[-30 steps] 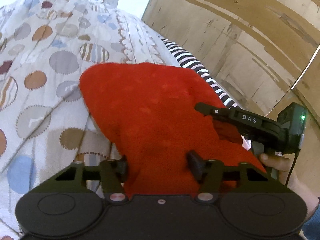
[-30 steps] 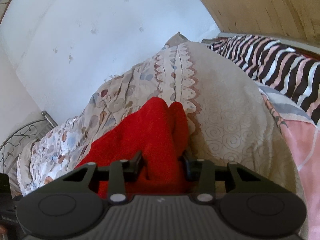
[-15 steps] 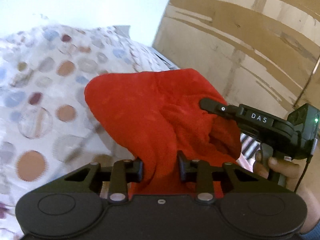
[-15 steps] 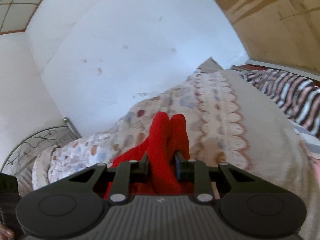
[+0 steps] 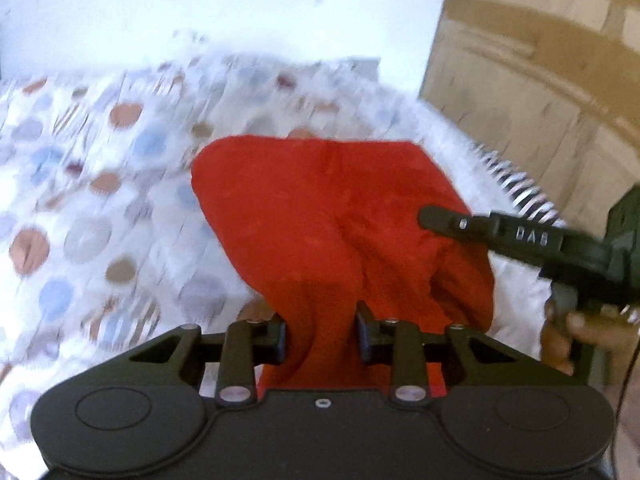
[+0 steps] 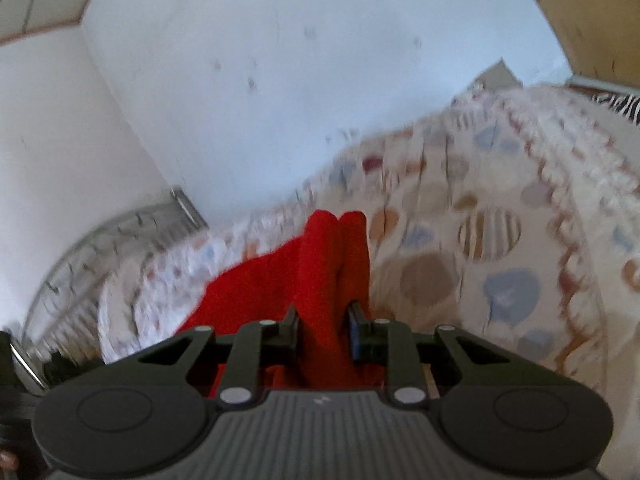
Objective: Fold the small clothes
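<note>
Red garment: a small red fleece-like cloth (image 5: 320, 216) is held up off the bed, stretched between both tongs; in the left wrist view it spreads wide above the bedspread, and in the right wrist view (image 6: 320, 264) it runs forward in two bunched folds.
Left tongs: the left tongs (image 5: 322, 334) pinch a gathered edge of the red cloth, which fills the gap between the pads; the opening has widened a touch in the last moment, yet the pads press on the fabric.
Right tongs: the right tongs (image 6: 323, 330) are squeezed onto a narrow fold of the same cloth. From the left wrist view their black finger (image 5: 452, 222) reaches into the cloth's right side, and a hand (image 5: 568, 334) grips the handle below.
Bed: a bedspread (image 5: 92, 200) printed with brown, blue and grey dots lies under the cloth; the print is blurred.
Striped fabric: a black-and-white striped piece (image 5: 520, 188) lies at the bed's far right edge.
Surroundings: white wall (image 6: 280, 80) behind, a wooden panel (image 5: 540, 60) to the right, a metal bed frame (image 6: 120, 232) at the left.
</note>
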`<control>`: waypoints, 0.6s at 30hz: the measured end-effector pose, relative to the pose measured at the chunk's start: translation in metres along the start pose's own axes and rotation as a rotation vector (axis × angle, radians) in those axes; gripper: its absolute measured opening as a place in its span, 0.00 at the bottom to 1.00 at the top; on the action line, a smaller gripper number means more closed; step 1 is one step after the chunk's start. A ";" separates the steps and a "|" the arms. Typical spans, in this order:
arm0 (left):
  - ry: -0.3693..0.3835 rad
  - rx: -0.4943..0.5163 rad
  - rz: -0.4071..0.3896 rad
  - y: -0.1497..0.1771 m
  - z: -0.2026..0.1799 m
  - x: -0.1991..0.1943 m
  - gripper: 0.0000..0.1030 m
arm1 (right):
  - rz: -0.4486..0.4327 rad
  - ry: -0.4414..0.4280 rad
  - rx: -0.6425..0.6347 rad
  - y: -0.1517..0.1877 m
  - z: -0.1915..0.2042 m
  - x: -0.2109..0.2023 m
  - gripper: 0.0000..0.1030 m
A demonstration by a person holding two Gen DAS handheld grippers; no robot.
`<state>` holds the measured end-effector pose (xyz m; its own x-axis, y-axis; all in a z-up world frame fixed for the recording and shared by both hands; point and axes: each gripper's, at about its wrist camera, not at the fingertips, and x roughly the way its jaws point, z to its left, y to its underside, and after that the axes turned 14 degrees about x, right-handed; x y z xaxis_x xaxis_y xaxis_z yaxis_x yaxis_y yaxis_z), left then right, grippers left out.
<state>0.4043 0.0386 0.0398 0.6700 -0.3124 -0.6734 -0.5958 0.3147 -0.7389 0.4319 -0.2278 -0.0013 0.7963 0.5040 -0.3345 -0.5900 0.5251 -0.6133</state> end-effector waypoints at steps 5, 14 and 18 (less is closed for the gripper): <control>-0.063 0.033 -0.033 0.030 0.001 0.010 0.49 | 0.013 0.138 -0.116 0.025 0.005 0.011 0.33; -0.178 -0.018 -0.079 0.046 -0.018 -0.006 0.76 | -0.004 0.163 -0.237 0.051 0.012 -0.029 0.68; -0.221 0.030 -0.111 0.055 -0.040 -0.017 0.76 | -0.030 0.167 -0.230 0.060 0.010 -0.049 0.82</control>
<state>0.3421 0.0250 0.0093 0.8132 -0.1445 -0.5637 -0.5017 0.3167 -0.8049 0.3559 -0.2144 -0.0142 0.8351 0.3608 -0.4152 -0.5354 0.3594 -0.7643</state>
